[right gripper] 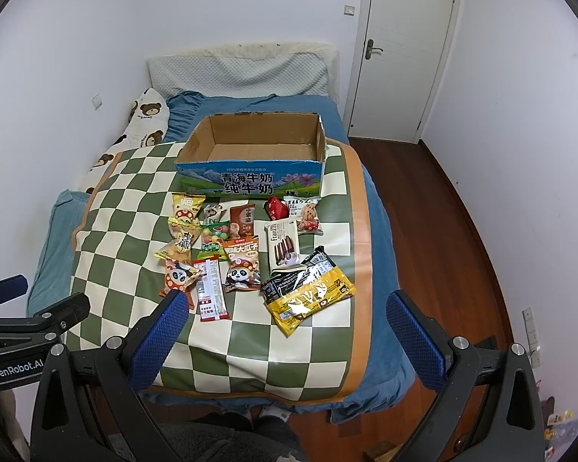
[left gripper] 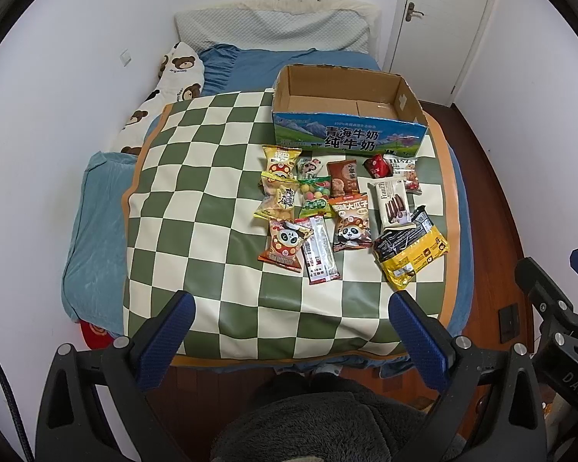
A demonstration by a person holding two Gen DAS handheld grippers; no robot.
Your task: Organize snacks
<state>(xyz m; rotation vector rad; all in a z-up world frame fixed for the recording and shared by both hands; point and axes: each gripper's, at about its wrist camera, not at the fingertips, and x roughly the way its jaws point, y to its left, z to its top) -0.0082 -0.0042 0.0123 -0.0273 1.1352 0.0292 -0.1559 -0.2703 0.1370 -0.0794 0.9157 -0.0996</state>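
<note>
Several snack packets lie on a green-and-cream checkered mat (left gripper: 196,231) (right gripper: 308,350) on the bed. Among them are a black-and-yellow bag (left gripper: 410,250) (right gripper: 308,294), a white Franzzi biscuit box (left gripper: 392,202) (right gripper: 283,248), two panda packets (left gripper: 287,244) (right gripper: 242,269) and a red-ended stick pack (left gripper: 320,252) (right gripper: 211,292). Behind them stands an empty cardboard milk box (left gripper: 346,136) (right gripper: 250,179), open at the top. My left gripper (left gripper: 291,306) hangs open above the mat's near edge, holding nothing. My right gripper (right gripper: 287,304) is open too, short of the snacks.
The bed has a blue sheet (right gripper: 379,231), a bear-print pillow (left gripper: 173,77) and a quilted pillow (right gripper: 239,73) by the white wall. A shut white door (right gripper: 400,50) stands at the back right. Wooden floor (right gripper: 443,211) runs along the bed's right side. A person's grey fleece clothing (left gripper: 320,423) fills the bottom.
</note>
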